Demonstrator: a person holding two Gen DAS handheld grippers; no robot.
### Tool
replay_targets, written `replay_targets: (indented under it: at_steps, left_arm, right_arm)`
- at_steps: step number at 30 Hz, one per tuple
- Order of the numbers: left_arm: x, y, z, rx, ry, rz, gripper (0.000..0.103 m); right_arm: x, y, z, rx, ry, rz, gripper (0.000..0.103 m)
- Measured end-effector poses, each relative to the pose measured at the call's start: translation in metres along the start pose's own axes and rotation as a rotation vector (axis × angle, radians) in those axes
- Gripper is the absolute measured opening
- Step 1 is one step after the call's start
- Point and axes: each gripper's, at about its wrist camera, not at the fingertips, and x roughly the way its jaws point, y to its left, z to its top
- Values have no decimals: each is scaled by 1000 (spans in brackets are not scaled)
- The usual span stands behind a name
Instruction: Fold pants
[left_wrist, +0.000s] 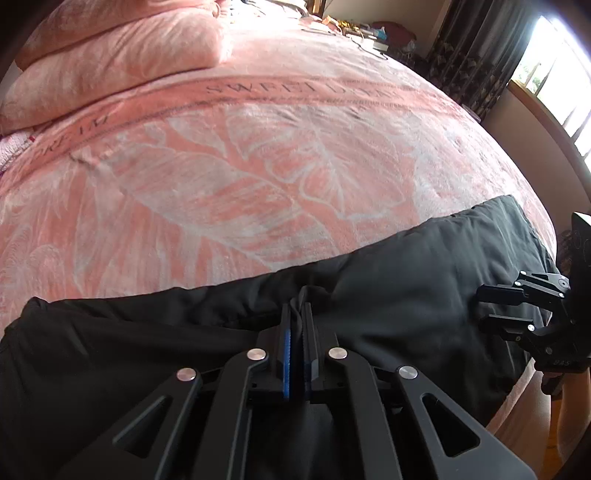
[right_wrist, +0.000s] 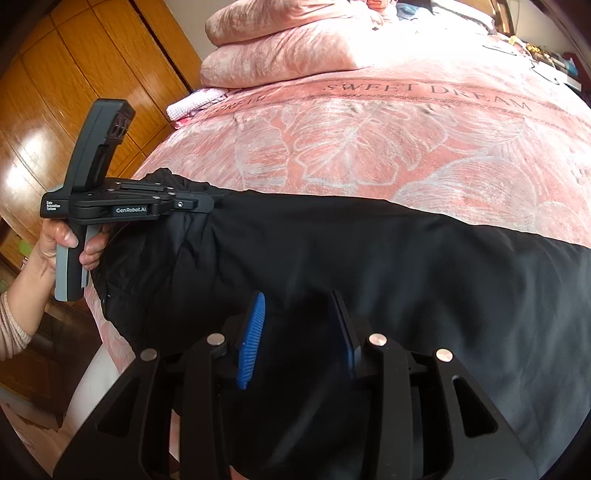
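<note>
Currently, the black pants lay stretched as a long dark band along the near edge of the bed, on a pink blanket printed with pale leaf outlines and the words "SWEET DREAM". The fabric looked smooth and slightly glossy, with soft creases gathered toward the end nearest the wooden wardrobe. A zipped pocket was visible on that end, where the cloth draped over the bed's edge.

The left gripper had its jaws pressed together, pinching a raised ridge of the black fabric between the blue-ribbed pads. In the right wrist view, a hand held this gripper's handle beside the bunched end of the pants.

The right gripper had its jaws spread apart above the middle of the garment. No fabric was pinched between them, and whether the tips touched the cloth could not be determined.

Folded pink bedding was stacked at the far end of the bed.
</note>
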Motion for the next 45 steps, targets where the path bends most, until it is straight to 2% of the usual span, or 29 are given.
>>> replay_targets:
  at_steps: [2, 4, 5, 7, 9, 12, 14, 15, 18, 24, 26, 29, 34, 35, 37, 39, 41, 43, 45]
  left_arm:
    - [-12, -7, -4, 39, -99, 47, 4]
    - [-7, -10, -11, 58, -144, 87, 4]
    - [2, -12, -16, 81, -140, 112, 4]
    - [20, -18, -20, 119, -77, 129, 7]
    - [12, -17, -18, 100, -81, 122, 10]
    - [-12, -11, -19, 18, -115, 106, 28]
    - [-34, -18, -27, 23, -170, 150, 46]
    - [-42, -24, -31, 33, -187, 171, 48]
    - [-53, -44, -45, 24, -185, 157, 49]
    - [-30, -67, -77, -59, -96, 159, 49]
    - [-12, -64, -87, -99, -45, 167, 57]
    - [-8, -61, -93, -136, -69, 179, 56]
    - [-34, -54, -99, -194, -111, 166, 57]
    - [-34, -50, -101, -200, -106, 171, 62]
    - [-22, -42, -107, -187, -41, 156, 63]
    - [-21, -41, -110, -155, -53, 136, 63]
    - [-25, -37, -111, -174, -59, 103, 63]
    - [-38, -28, -112, -235, -86, 54, 63]
    - [-55, -18, -115, -266, -131, 69, 63]
  right_arm:
    - [-1, -3, -1, 13, -8, -4, 37]
    - [2, -6, -2, 28, -12, -13, 37]
    - [4, -8, -3, 35, -12, -15, 37]
    - [6, -9, -4, 45, -7, -14, 37]
    - [4, -8, -4, 47, -6, -19, 38]
    - [-9, -10, -7, 51, -14, -45, 43]
    - [-26, -12, -10, 56, -36, -61, 43]
    - [-34, -13, -12, 61, -45, -68, 43]
    - [-52, -13, -20, 80, -35, -90, 43]
    - [-44, -7, -46, 80, 44, -166, 43]
    - [-35, -9, -53, 86, 62, -196, 41]
    - [-32, -5, -54, 75, 66, -221, 43]
    - [-50, 12, -35, 46, 10, -129, 44]
    - [-47, 16, -31, 31, 21, -129, 44]
    - [-33, 23, -25, -11, 64, -133, 44]
    - [-11, 21, -24, -17, 126, -125, 44]
    - [5, 19, -26, 0, 171, -160, 44]
    - [1, 26, -22, -27, 164, -177, 45]
    - [-10, 37, -11, -63, 119, -151, 45]
